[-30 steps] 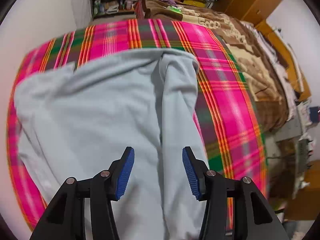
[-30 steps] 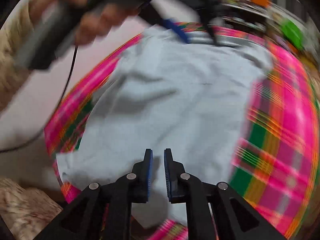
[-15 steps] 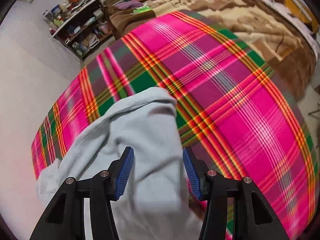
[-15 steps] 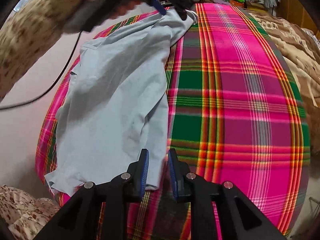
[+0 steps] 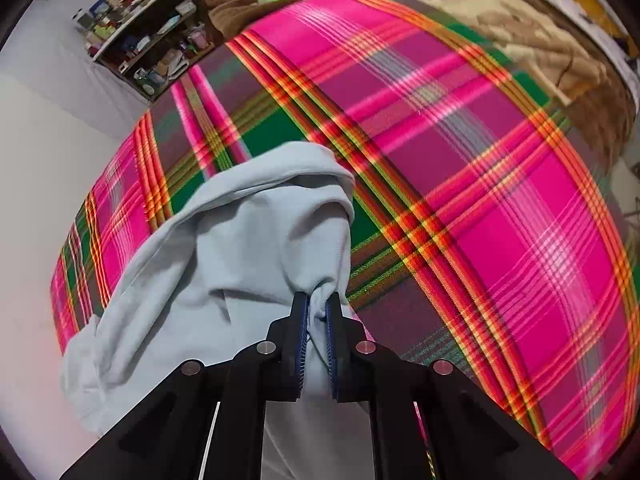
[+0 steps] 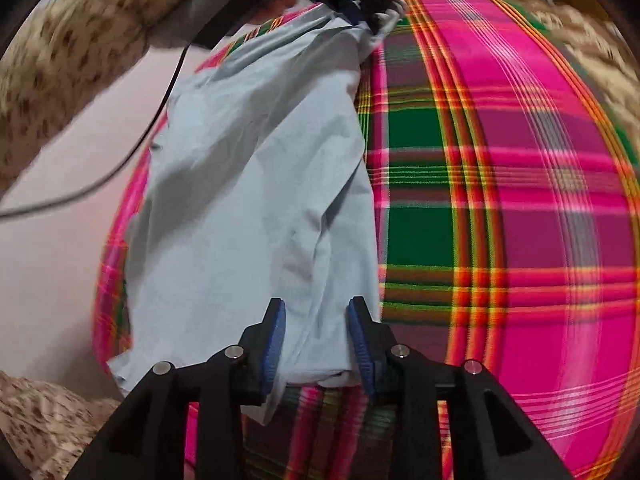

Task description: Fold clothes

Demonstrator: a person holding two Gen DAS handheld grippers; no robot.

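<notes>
plaid bedcover [image 5: 460, 168], shelf [image 5: 148, 40] prob. cluttered behind.

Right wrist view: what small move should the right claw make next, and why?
Probably close the right claw on the near edge of the pale blue cotton garment. It stands open around that edge, while the left claw already pinches the far corner above the pink plaid blanket; both ends need holding to fold.
</notes>
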